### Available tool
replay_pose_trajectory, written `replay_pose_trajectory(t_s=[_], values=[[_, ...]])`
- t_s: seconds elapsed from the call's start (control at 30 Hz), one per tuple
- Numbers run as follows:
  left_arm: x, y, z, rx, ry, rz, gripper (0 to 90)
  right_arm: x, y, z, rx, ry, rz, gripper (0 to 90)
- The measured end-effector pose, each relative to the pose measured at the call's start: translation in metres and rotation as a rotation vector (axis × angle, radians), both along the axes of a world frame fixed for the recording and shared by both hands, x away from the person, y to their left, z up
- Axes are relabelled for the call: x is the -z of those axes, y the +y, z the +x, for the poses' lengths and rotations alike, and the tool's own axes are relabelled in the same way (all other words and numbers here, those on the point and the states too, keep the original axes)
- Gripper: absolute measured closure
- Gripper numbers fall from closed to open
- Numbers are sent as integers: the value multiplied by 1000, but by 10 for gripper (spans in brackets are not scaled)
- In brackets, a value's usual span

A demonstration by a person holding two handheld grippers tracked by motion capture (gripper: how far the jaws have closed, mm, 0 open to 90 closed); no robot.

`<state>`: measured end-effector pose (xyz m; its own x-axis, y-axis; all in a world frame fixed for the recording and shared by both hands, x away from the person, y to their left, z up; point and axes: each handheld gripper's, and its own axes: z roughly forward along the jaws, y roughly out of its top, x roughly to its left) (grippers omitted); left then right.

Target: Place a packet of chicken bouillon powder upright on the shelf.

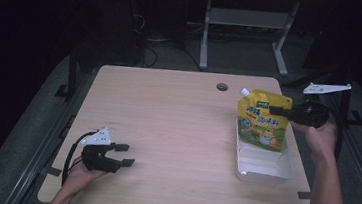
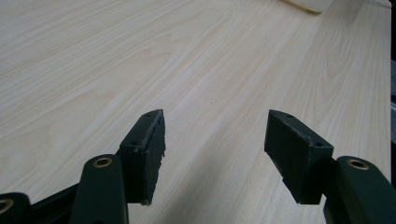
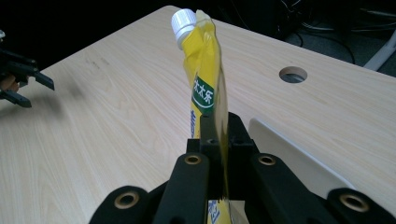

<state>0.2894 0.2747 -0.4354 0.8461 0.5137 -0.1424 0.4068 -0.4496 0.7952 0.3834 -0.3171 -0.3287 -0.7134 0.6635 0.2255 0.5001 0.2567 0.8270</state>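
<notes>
A yellow spouted pouch (image 1: 262,121) with a white cap (image 1: 244,91) stands upright at the far end of a white tray (image 1: 263,167) on the table's right side. My right gripper (image 1: 274,110) is shut on the pouch's upper right edge. In the right gripper view the jaws pinch the thin yellow pouch (image 3: 204,79) edge-on, with its white cap (image 3: 182,21) above. My left gripper (image 1: 126,155) rests near the table's front left, open, with nothing between its jaws. Its black pads (image 2: 145,151) hover over bare wood in the left gripper view.
The wooden table (image 1: 167,121) has a round cable hole (image 1: 222,87) near its far edge. A metal desk frame (image 1: 246,33) stands on the dark floor beyond the table. The left gripper (image 3: 23,77) shows far off in the right gripper view.
</notes>
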Motion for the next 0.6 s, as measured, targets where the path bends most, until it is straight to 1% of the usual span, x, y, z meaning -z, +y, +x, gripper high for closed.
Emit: replay_pose_trajectory(t_s=[0.07, 0.13, 0.2, 0.3, 0.47, 0.6], values=[[0, 0, 0, 2, 2, 0, 378, 3, -2, -1, 11, -1, 18, 882], [0, 0, 0, 3, 4, 0, 378, 5, -2, -1, 13, -6, 17, 882], [0, 0, 0, 4, 3, -2, 379, 9, -3, -2, 21, 1, 9, 880], [1, 0, 1, 5, 5, -4, 379, 12, -4, -2, 24, 7, 10, 879], [1, -1, 1, 7, 7, -4, 378, 18, -8, -5, 47, 13, 36, 871], [1, -1, 1, 7, 9, -6, 378, 21, -12, -8, 66, 15, 46, 854]])
